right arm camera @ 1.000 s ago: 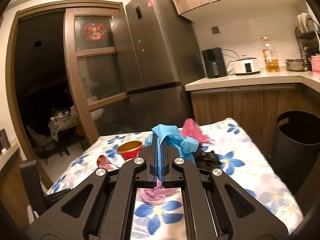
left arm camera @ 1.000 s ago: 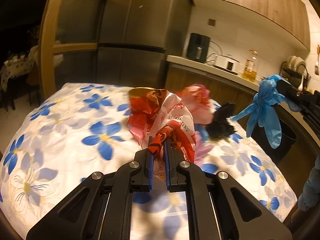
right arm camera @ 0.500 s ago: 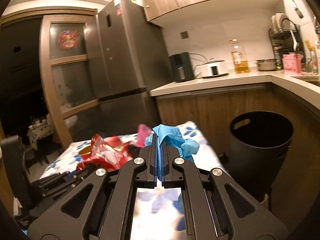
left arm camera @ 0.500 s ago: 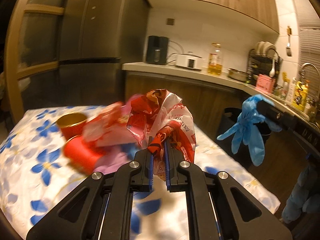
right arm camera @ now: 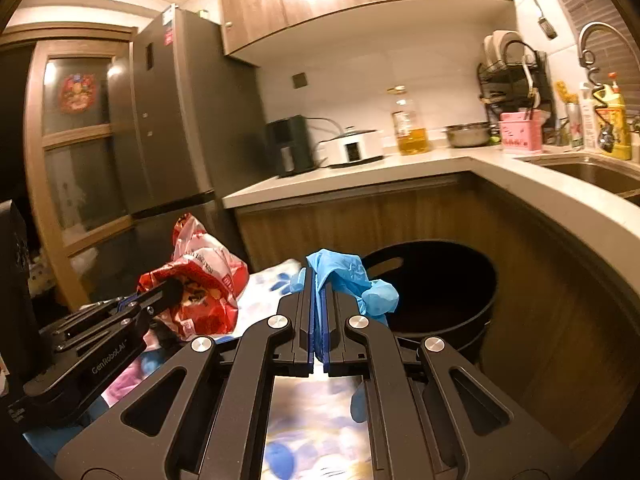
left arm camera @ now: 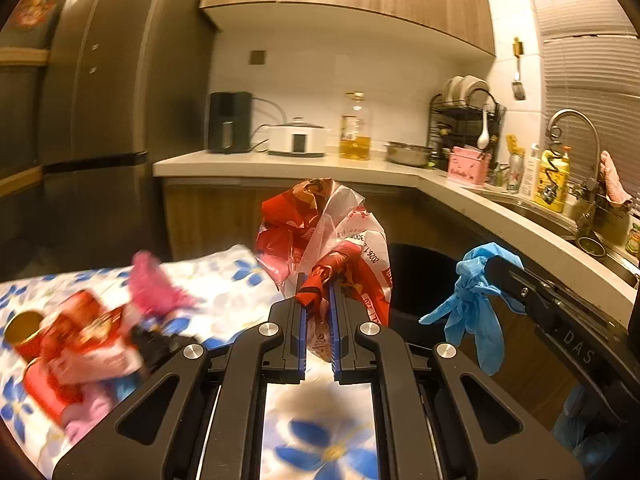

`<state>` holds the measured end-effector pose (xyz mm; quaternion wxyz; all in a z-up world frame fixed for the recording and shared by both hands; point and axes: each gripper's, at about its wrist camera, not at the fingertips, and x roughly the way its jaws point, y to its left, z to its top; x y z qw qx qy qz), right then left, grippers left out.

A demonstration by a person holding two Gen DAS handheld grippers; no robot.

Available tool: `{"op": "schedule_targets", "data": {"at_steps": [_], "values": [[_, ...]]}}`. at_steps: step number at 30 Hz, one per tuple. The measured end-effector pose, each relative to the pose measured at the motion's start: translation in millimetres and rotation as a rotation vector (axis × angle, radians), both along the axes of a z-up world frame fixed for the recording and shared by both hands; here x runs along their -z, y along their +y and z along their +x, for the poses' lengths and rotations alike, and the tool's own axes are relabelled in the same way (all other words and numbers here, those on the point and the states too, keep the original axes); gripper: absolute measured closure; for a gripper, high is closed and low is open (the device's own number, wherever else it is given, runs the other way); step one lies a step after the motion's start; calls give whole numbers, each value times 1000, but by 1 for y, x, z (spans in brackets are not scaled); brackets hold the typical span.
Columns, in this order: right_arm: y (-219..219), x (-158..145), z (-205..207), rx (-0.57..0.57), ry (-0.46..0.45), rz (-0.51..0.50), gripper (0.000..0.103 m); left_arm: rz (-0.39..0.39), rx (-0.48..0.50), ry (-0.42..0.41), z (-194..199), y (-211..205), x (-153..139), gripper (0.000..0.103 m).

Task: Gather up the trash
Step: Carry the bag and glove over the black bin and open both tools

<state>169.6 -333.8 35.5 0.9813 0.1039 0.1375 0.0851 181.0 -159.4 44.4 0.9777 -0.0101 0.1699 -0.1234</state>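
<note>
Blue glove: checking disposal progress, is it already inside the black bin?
No, the blue glove is shut in the right gripper, short of the black bin.

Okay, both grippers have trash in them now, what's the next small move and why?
Probably carry the right gripper a little further forward over the black bin, then open it. It is shut on the blue glove, and the bin's open mouth sits just beyond and below the glove. The left gripper, shut on the red and white plastic bag, looks farther from the bin, so it can follow.

The wrapper [left arm camera: 336, 248] is red and white. The glove [right arm camera: 352, 280] is blue. The bin [right arm camera: 436, 292] is black. The cloth [left arm camera: 224, 276] is white with blue flowers.
</note>
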Motion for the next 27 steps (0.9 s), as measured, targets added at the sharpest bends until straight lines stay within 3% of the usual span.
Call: {"op": "schedule_targets", "data": {"at_steps": [14,27], "values": [[-58,-7,57,89,22,2,100,-3,124,8,71,-74,1,94],[-78,-5,99,103,58,1,100,-14,194,34,107,-101,16,92]]}}
